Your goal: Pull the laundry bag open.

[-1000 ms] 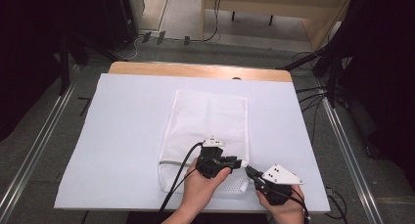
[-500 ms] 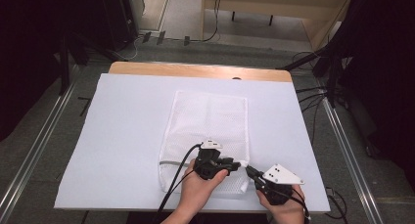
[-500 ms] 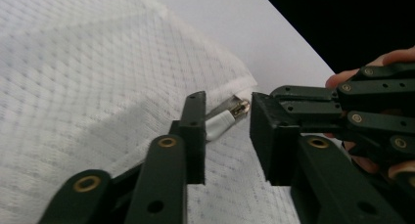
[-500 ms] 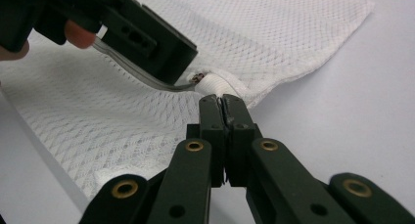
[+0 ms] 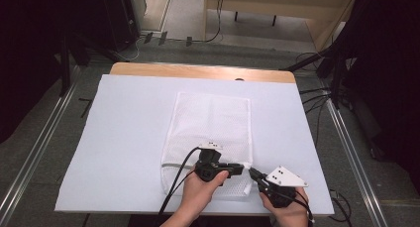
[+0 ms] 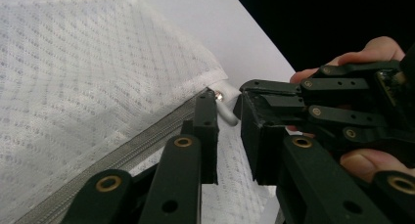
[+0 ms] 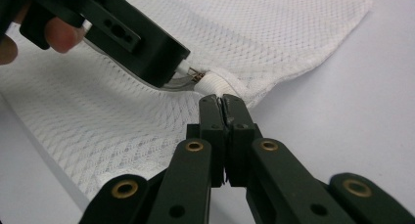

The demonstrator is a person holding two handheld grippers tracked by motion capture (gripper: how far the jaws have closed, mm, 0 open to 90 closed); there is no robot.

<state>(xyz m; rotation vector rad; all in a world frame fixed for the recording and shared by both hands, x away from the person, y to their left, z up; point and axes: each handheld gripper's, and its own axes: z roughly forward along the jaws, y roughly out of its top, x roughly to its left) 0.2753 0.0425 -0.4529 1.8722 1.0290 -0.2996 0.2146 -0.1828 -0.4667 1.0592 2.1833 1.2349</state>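
A white mesh bag (image 5: 210, 123) lies flat on the white sheet (image 5: 124, 138), with a grey zipper (image 6: 112, 160) running across its near end. My left gripper (image 5: 241, 168) rests on the bag. In the left gripper view, the left gripper (image 6: 227, 117) is open by a narrow gap, and the small white zipper pull (image 6: 228, 109) sits between its tips. My right gripper (image 7: 223, 100) is shut on the bag's edge (image 7: 215, 81), just beside the zipper's end. In the high view the right gripper (image 5: 253, 173) meets the left one tip to tip.
The table's wooden far edge (image 5: 198, 71) shows beyond the sheet. Both hands sit at the near edge of the table. Cables (image 5: 173, 187) trail from the grippers toward the person. Metal rails (image 5: 346, 138) run along the floor on both sides.
The left gripper shifted slightly left and back at the zipper's end. The right gripper and the bag have held still.
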